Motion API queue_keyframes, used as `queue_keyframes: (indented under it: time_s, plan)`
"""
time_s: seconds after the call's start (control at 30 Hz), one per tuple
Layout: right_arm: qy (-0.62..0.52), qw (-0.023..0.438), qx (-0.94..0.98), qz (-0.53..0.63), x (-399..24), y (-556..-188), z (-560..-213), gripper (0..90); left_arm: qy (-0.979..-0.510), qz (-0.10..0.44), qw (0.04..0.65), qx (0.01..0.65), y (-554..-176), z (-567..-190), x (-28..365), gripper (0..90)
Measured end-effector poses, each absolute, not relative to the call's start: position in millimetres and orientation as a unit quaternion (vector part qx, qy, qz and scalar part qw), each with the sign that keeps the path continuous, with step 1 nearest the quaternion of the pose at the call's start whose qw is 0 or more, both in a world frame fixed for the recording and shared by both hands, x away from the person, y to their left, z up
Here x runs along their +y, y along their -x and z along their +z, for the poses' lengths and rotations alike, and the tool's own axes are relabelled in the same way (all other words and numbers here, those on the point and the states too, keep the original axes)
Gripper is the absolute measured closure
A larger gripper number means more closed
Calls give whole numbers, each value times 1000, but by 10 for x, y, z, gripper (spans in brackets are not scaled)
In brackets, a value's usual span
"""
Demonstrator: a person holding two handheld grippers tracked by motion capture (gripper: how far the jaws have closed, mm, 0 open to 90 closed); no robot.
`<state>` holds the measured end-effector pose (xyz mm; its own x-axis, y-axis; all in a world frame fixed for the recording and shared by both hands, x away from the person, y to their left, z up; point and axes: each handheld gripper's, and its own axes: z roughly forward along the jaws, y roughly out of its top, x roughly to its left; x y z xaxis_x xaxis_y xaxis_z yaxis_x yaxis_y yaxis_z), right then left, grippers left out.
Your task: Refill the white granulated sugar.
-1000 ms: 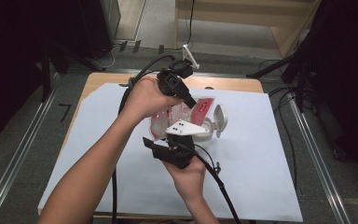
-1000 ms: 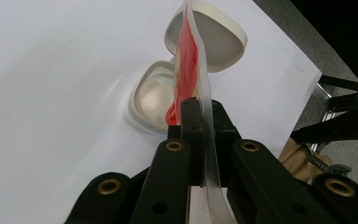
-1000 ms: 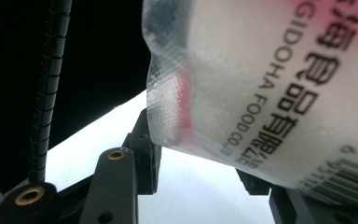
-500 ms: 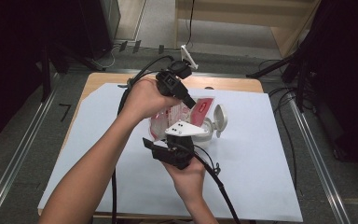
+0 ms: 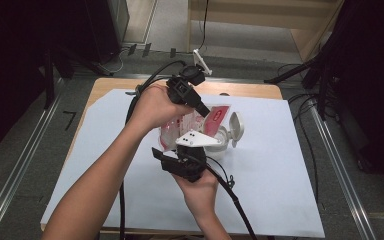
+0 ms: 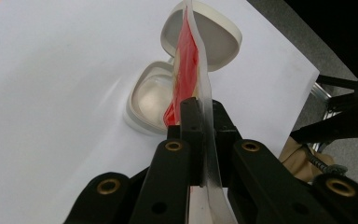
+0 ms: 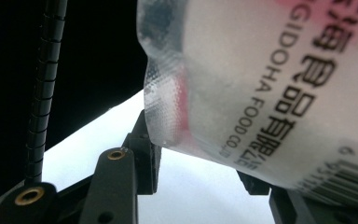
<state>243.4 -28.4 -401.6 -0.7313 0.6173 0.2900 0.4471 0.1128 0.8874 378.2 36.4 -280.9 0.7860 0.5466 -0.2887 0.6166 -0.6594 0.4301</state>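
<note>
Clamped tight on the top edge of a red-and-clear food pouch [image 6: 189, 60], the left gripper [image 6: 200, 135] pinched the sealed seam edge-on, so the pouch ran straight away from its jaws as a thin upright strip. Directly below that strip, on the white sheet [image 5: 280, 180] covering the table, sat the white flip-lid container [image 6: 156, 100], its hinged lid [image 6: 216, 42] thrown back and its mouth facing up; the pouch's long axis pointed down toward that opening. Seen from above, the left gripper [image 5: 190, 97] held the pouch [image 5: 200, 122] from the far side while the right gripper [image 5: 182, 160] came at it from the near side, lower down and closer to the container [image 5: 225, 142]. The right gripper's jaws stood part-open on either side of the pouch's bottom corner [image 7: 261, 93]; whether its pads actually pressed the film was hard to tell. The pouch looked soft and crinkled, clear-edged, printed with black lettering and a barcode.
</note>
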Motion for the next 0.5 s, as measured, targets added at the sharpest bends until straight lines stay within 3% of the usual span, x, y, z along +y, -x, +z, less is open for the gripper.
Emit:
queue_keyframes:
  time_s: [0.5]
  plan:
    - [-343, 90, 761, 543, -203, -2393, -4107, 567, -899, -62, 296, 315, -3672, -2886, 565, 884]
